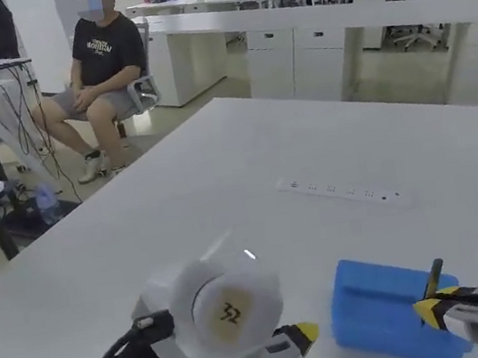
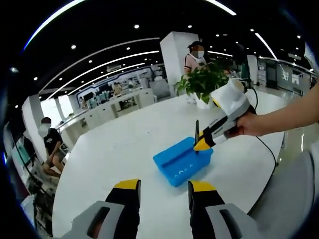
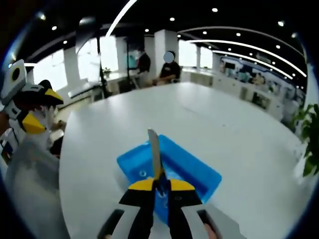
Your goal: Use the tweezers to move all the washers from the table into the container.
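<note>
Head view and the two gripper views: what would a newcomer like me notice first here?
The bright blue tray stands out on the white table, close to the person. Right over it, the right gripper pinches thin tweezers, which point out above the tray. The left gripper hangs to the tray's left, jaws apart and holding nothing.

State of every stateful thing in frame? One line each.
left gripper: open, empty.
right gripper: shut on tweezers.
tweezers: gripped, above the container.
container: open top, flat on the table.
</note>
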